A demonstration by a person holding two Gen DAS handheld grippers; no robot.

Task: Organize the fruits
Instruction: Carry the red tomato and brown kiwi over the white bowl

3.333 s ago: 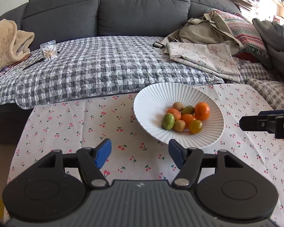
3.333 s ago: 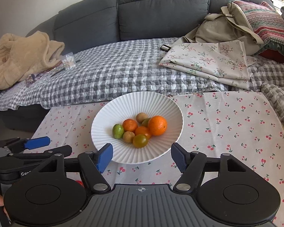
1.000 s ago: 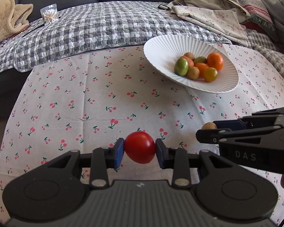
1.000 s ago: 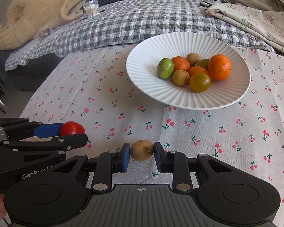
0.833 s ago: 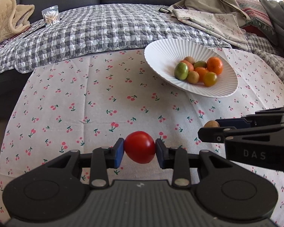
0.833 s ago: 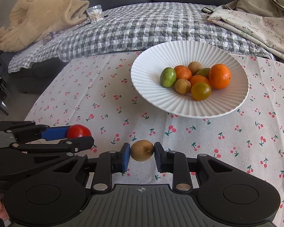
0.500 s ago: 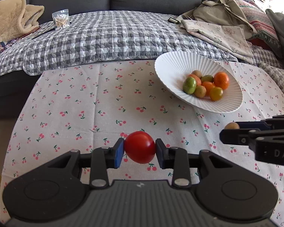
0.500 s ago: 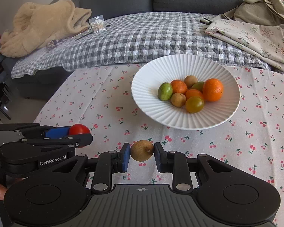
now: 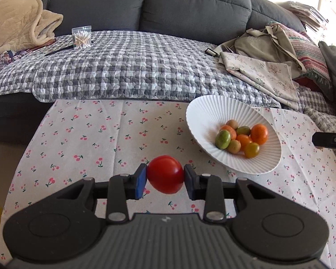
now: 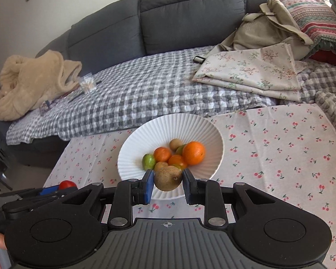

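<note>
Gripping red tomato (image 9: 165,174), left gripper (image 9: 165,178) clamps it between blue pads, above cherry-print tablecloth (image 9: 96,139). Right gripper (image 10: 168,185) pinches brown kiwi (image 10: 168,177), kiwi seen over near rim of white ribbed bowl (image 10: 132,154). In left wrist view bowl sits at 2 o'clock from tomato, apart from it. Bowl contents: large orange (image 10: 193,152), two smaller orange fruits, green fruit (image 10: 148,161) at 9 o'clock of pile, yellowish tomato (image 9: 251,150) at 5 o'clock. Grey sofa (image 9: 190,6) behind at 12 o'clock, checked quilt (image 9: 127,71) over seat.
</note>
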